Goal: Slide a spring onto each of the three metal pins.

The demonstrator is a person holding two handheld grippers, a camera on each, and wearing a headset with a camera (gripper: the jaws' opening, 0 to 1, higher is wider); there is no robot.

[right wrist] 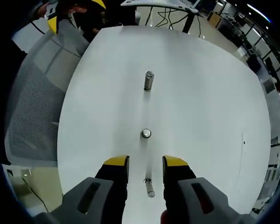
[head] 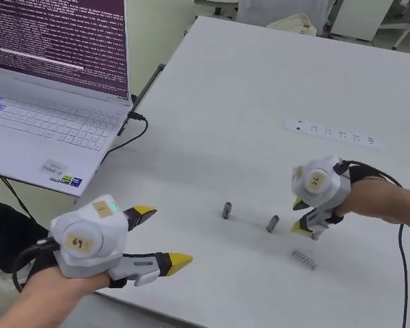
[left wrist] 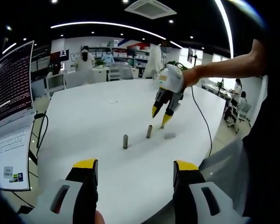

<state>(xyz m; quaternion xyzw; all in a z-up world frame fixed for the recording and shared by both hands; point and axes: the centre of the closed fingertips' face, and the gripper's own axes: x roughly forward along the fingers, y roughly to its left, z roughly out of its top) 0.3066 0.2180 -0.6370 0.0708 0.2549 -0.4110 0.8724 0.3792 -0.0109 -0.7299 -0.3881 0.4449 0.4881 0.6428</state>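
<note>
Silver coiled spring point(head: 303, 259) lies flat on table point(head: 260, 102).

Bare grey metal spring point(head: 303, 259) and pin point(right wrist: 150, 187) look faintly shiny against the smooth matt table point(head: 260, 89).

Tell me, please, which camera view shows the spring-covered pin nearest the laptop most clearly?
The right gripper view: the pin stands side-on against the bare white table, and its spring coils are distinct. The head view shows it smaller and from above. The left gripper view shows it as a small dark post.
</note>
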